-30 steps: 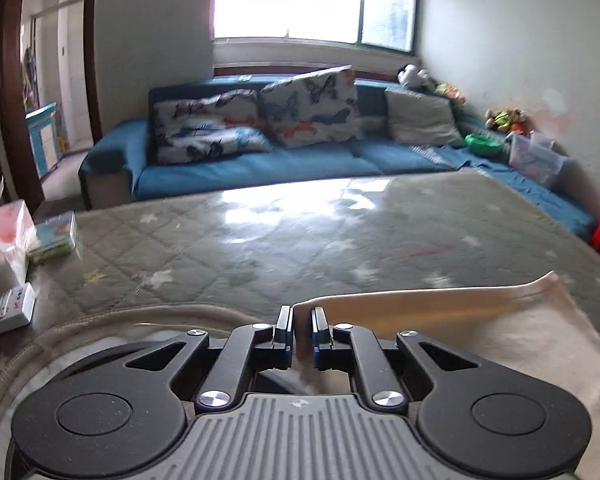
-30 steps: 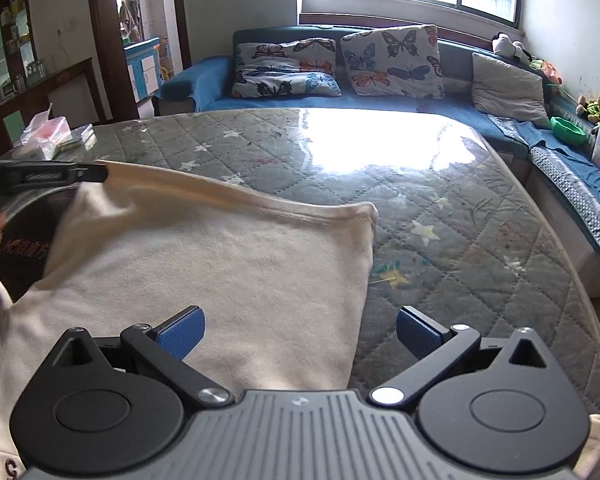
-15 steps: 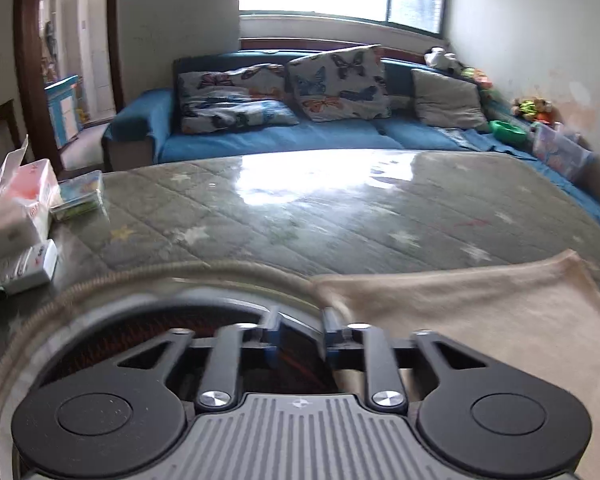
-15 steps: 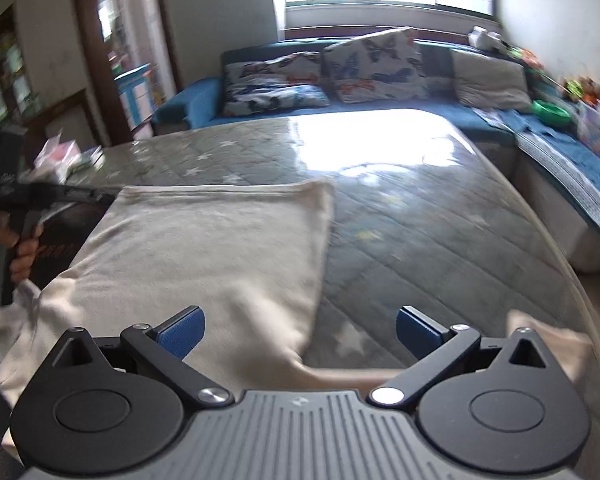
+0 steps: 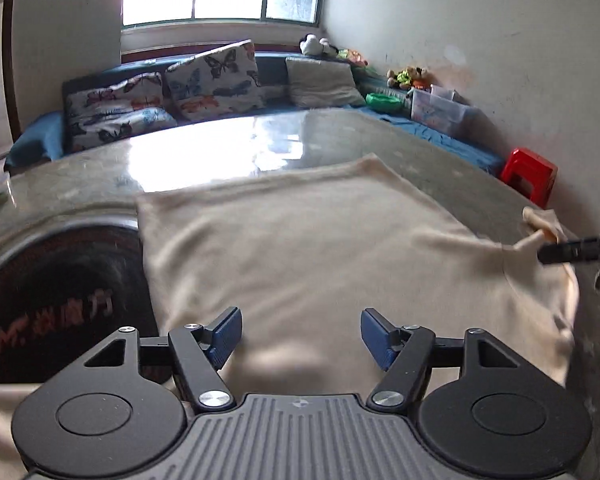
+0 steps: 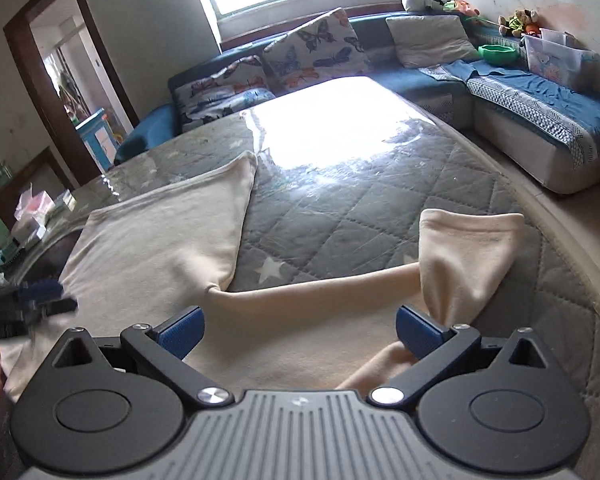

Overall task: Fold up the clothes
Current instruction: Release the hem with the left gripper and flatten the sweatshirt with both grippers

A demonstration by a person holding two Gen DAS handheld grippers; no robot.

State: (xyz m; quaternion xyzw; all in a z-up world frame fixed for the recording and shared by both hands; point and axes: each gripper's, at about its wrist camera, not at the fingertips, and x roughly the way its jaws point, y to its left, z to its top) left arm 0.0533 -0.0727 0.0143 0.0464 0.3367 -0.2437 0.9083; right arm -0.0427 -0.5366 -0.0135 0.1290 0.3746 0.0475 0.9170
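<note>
While both grippers, left gripper (image 5: 301, 335) just opened and right gripper (image 6: 298, 331), gape empty, the cream garment (image 5: 320, 248) lies on the quilted table (image 6: 360, 208) before the blue sofa (image 6: 540, 92).

Both tongs-mounted views overlook garment (image 5: 300, 240).

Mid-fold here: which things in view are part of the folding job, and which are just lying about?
Job:
- cream knit garment spread on the quilted grey table cover
- its loose sleeve
- left gripper, jaws just opened, nothing gripped
- right gripper, open over the cloth

Lying about:
- butterfly-print cushions
- red plastic stool
- green bowl
- tissue pack
</note>
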